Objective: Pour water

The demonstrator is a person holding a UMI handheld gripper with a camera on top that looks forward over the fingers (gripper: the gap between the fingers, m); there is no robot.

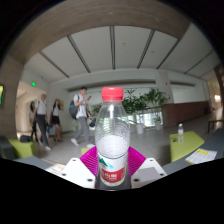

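- Water bottle (112, 138): clear plastic, red cap (112, 94), white and red label low on the body. Upright, dead centre between the gripper (112, 168) fingers.
- Pink pads (91, 158) show on both sides of the bottle's lower body, tight against it with no visible gap. Reads as the tongs pinching the bottle, both fingers pressed on it.
- Bottle base is hidden behind the fingers; can't tell if it rests on anything.
- White finger bodies (78, 172) flare out near-left and near-right of the label.
- Bottle looks mostly clear; fill level not readable.
- Yellow-green table (188, 147) far right of the bottle, with a small bottle (180, 130) standing on it and a white sheet (200, 156) nearer on the same surface.
- Another yellow-green surface (22, 150) at far left.
- Potted plants (146, 100) behind the bottle, right of the cap.
- People in the far background, left of the bottle: one person in a light top (81, 112) walking, two more (40, 115) further left.
- Ceiling (112, 45) overhead is white panels with dark ribs; bright windows (190, 92) on the far right wall.
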